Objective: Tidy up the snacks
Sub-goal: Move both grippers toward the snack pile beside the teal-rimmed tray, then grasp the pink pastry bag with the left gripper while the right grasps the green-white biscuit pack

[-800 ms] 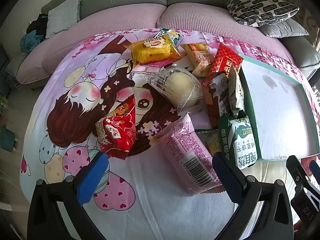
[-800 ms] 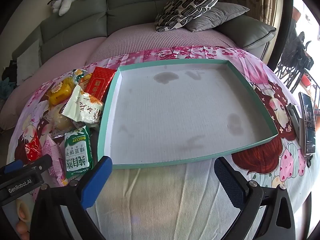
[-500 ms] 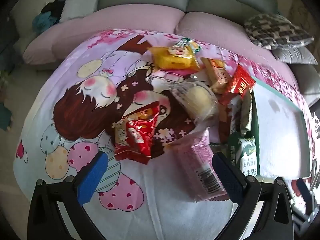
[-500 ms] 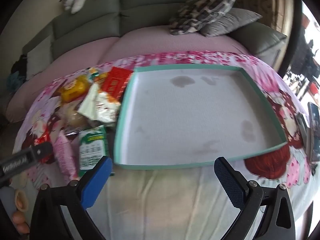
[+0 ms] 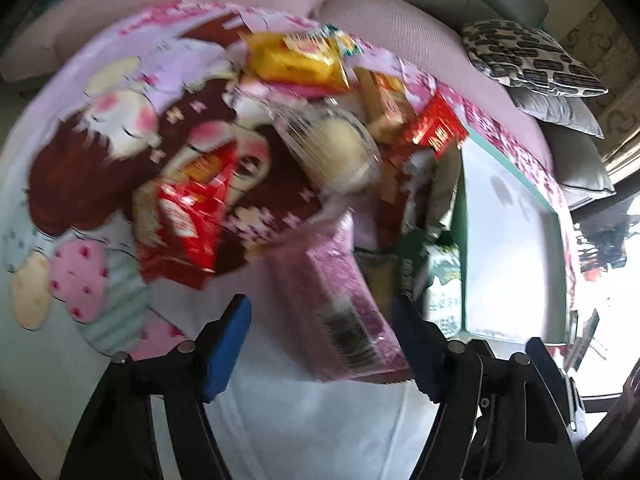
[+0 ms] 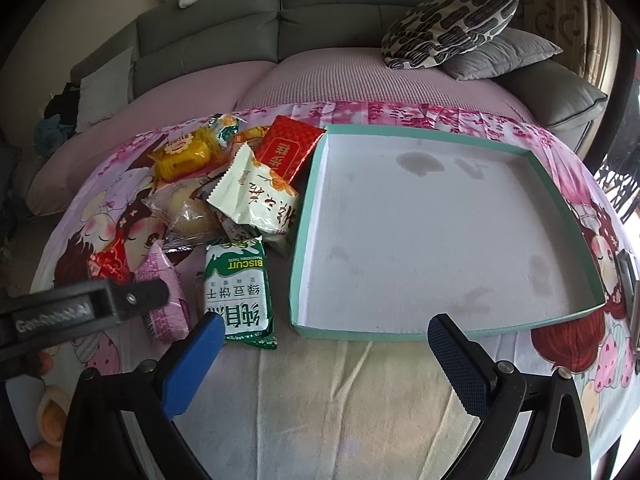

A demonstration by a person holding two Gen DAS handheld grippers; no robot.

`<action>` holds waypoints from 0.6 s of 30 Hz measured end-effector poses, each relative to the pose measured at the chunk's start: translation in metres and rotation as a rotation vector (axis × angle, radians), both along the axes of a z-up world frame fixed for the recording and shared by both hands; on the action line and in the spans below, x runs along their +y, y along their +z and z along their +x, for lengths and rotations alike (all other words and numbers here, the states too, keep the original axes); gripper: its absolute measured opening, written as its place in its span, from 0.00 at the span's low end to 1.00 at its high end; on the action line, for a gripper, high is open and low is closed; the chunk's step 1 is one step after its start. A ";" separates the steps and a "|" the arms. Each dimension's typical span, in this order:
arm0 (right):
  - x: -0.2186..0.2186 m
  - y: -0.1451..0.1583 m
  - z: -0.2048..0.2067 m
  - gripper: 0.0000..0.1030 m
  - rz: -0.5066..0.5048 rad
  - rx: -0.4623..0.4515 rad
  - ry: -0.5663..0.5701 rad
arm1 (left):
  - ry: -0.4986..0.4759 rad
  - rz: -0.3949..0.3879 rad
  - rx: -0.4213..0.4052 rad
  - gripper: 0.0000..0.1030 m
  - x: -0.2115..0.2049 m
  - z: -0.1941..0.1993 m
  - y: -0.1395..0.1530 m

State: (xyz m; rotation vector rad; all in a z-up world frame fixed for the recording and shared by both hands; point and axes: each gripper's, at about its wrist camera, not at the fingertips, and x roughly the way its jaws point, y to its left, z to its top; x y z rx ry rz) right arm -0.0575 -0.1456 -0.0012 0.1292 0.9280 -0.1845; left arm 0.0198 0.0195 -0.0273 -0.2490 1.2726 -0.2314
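Note:
A heap of snack packets lies on a cartoon-print cloth, left of a shallow teal tray (image 6: 304, 240) with a bare white floor. My left gripper (image 5: 320, 308) points down over a pink packet (image 5: 332, 288), which lies on the cloth between its blue pads. The left pad (image 5: 224, 344) stands apart from the packet and the view is blurred, so I read the jaws as open. A green biscuit packet (image 6: 238, 288) lies beside the tray's near left corner. My right gripper (image 6: 325, 324) is wide open and holds nothing, at the tray's near rim.
The heap also holds a red packet (image 5: 192, 216), a yellow packet (image 5: 296, 60), a clear-wrapped bun (image 5: 340, 148), a white packet (image 6: 260, 196) and a flat red packet (image 6: 292, 148). A sofa with cushions (image 6: 448, 28) runs behind. A phone (image 6: 628, 280) lies at the right edge.
My left gripper's jaws have narrowed and it has swung toward the pink packet. The right gripper's view has shifted left, bringing more of the snack heap into sight.

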 end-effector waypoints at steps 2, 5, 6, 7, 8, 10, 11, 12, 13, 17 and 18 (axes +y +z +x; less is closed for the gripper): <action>0.000 0.001 0.000 0.99 -0.001 -0.004 0.002 | -0.008 -0.022 0.015 0.57 -0.004 0.001 -0.003; 0.003 0.001 0.002 0.99 -0.007 -0.010 0.000 | -0.003 -0.034 0.023 0.46 -0.006 0.004 -0.006; 0.005 0.002 0.003 0.99 -0.010 -0.011 -0.002 | 0.002 -0.035 0.021 0.43 -0.006 0.004 -0.005; 0.007 0.002 0.004 0.99 -0.013 -0.014 0.001 | 0.008 -0.040 0.019 0.42 -0.005 0.005 -0.005; 0.008 0.003 0.005 0.98 -0.015 -0.018 0.008 | 0.015 -0.048 0.016 0.39 -0.003 0.005 -0.004; 0.011 0.004 0.006 0.97 -0.017 -0.025 0.020 | 0.022 -0.052 0.007 0.37 -0.001 0.007 -0.002; 0.013 0.006 0.007 0.95 -0.017 -0.026 0.030 | 0.024 -0.053 0.004 0.36 -0.001 0.007 -0.002; 0.015 0.007 0.008 0.94 -0.016 -0.029 0.041 | 0.027 -0.056 0.004 0.36 0.001 0.007 -0.002; 0.017 0.007 0.009 0.92 -0.014 -0.032 0.051 | 0.034 -0.059 0.007 0.36 0.005 0.009 -0.002; 0.025 0.009 0.016 0.84 0.003 -0.034 0.104 | 0.076 -0.055 0.018 0.36 0.021 0.010 -0.003; 0.028 0.009 0.019 0.82 0.010 -0.031 0.114 | 0.086 -0.055 0.020 0.36 0.023 0.010 -0.003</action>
